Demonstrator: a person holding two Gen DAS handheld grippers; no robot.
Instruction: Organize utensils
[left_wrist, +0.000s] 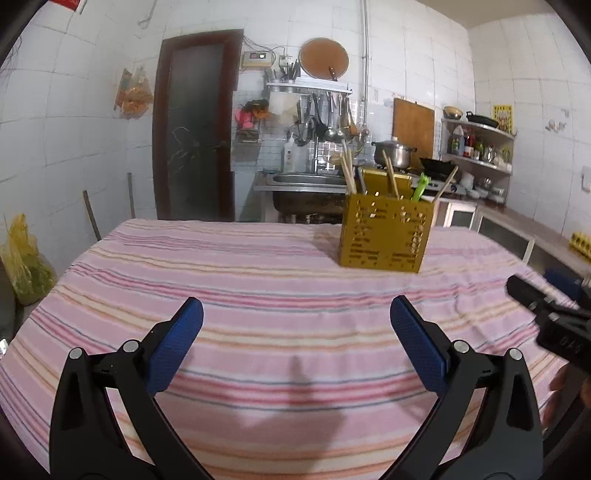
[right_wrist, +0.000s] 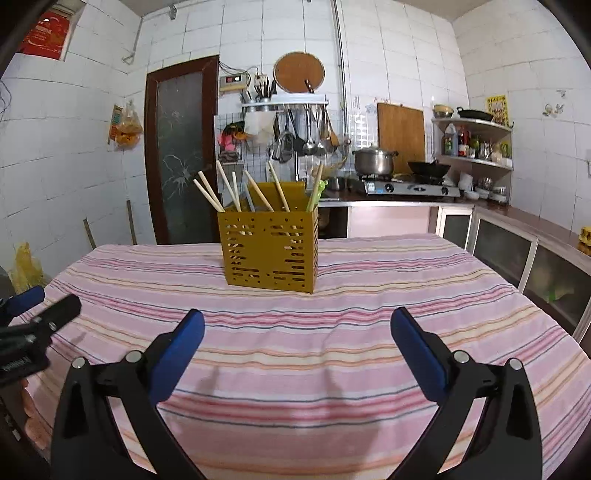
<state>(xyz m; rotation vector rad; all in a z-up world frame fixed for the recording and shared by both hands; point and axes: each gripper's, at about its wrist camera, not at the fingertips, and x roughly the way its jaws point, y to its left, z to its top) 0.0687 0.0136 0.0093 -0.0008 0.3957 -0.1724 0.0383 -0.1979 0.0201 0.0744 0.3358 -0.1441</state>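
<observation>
A yellow perforated utensil holder (right_wrist: 269, 251) stands on the striped tablecloth (right_wrist: 295, 350), also in the left wrist view (left_wrist: 384, 236). Several wooden chopsticks (right_wrist: 225, 188) and a green utensil (right_wrist: 317, 194) stick up out of it; the chopsticks (left_wrist: 349, 171) and green utensil (left_wrist: 420, 188) also show in the left wrist view. My left gripper (left_wrist: 295, 310) is open and empty, low over the cloth, with the holder ahead to the right. My right gripper (right_wrist: 297, 321) is open and empty, with the holder straight ahead. Each gripper shows at the edge of the other's view.
The table's far edge runs behind the holder. Beyond it are a sink (left_wrist: 306, 184), a stove with a pot (right_wrist: 373, 162) and wok (right_wrist: 428, 169), hanging ladles and a door (right_wrist: 181, 155). Cabinets (right_wrist: 517, 251) line the right side. A yellow bag (left_wrist: 22, 258) sits at the left.
</observation>
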